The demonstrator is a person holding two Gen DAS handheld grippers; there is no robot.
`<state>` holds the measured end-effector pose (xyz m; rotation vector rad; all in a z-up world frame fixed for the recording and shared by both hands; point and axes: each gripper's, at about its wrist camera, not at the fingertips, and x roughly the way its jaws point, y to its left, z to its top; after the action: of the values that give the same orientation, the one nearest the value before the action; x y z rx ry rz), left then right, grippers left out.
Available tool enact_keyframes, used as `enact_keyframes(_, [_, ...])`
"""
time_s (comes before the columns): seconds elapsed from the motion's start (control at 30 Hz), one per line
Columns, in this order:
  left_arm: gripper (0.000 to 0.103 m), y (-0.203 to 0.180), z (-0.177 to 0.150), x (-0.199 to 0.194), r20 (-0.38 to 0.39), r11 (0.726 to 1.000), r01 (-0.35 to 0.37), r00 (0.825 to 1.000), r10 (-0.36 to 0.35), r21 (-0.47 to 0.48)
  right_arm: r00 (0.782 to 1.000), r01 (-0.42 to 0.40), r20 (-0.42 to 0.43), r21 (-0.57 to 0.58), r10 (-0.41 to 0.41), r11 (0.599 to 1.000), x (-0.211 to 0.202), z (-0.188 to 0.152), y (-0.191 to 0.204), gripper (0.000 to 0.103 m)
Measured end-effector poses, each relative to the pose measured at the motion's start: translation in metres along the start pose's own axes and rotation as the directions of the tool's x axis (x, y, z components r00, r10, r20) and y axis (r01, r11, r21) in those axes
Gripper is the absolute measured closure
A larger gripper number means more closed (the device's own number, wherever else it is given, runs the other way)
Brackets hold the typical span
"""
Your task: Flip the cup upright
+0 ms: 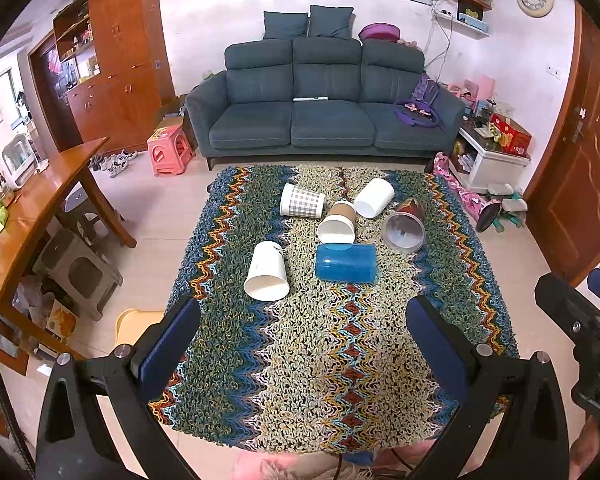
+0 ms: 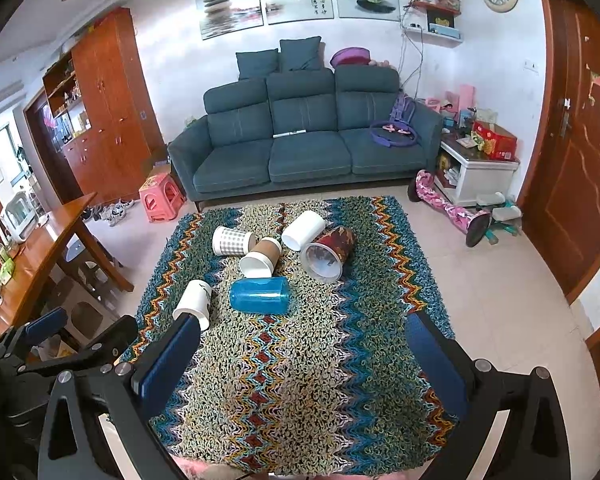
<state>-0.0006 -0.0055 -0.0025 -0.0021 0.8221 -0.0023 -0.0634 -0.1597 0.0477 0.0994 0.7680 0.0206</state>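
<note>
Several cups lie on their sides on a zigzag-patterned cloth [image 1: 320, 360]: a blue plastic cup [image 1: 346, 262], a white paper cup [image 1: 267, 272], a brown-sleeved paper cup [image 1: 338, 222], a checked cup [image 1: 302, 200], a plain white cup [image 1: 374, 198] and a clear cup with a dark red pattern [image 1: 406, 226]. They also show in the right wrist view, the blue cup [image 2: 260, 295] nearest. My left gripper [image 1: 302, 336] is open and empty, short of the cups. My right gripper [image 2: 302, 350] is open and empty, likewise short of them.
A wooden table [image 1: 32, 208] and grey stools stand to the left. A teal sofa [image 1: 324, 108] sits behind the cloth, a pink stool [image 1: 168, 150] beside it, a white side cabinet [image 1: 488, 156] at right. The right gripper shows at the left view's right edge [image 1: 580, 320].
</note>
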Motion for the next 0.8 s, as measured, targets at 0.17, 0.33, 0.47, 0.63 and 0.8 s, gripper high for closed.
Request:
enact_keyframes(0.17, [0.001, -0.003, -0.003, 0.003, -0.002, 1.0, -0.001, 1.0, 0.001, 0.001, 1.0, 0.0, -0.002, 0.004, 0.0, 1.0, 0.002, 0.0, 0.0, 0.001])
enact_keyframes(0.33, [0.001, -0.004, -0.005, 0.006, -0.007, 1.0, -0.001, 1.0, 0.001, 0.002, 1.0, 0.004, -0.004, 0.005, -0.004, 1.0, 0.005, -0.001, 0.001, 0.001])
enact_keyframes(0.47, [0.001, -0.005, -0.003, 0.02, -0.018, 1.0, 0.0, 1.0, 0.0, 0.007, 1.0, 0.002, -0.016, 0.01, -0.002, 1.0, 0.012, -0.002, -0.002, 0.001])
enact_keyframes(0.63, [0.001, -0.003, 0.001, 0.028, -0.02, 1.0, 0.002, 1.0, -0.001, 0.019, 0.999, -0.001, -0.039, 0.018, 0.002, 1.0, 0.022, 0.004, -0.007, 0.001])
enact_keyframes(0.8, [0.001, -0.006, 0.008, 0.036, -0.022, 0.999, -0.002, 1.0, 0.003, 0.052, 0.998, 0.013, -0.065, 0.03, -0.011, 0.999, 0.036, 0.006, -0.013, 0.001])
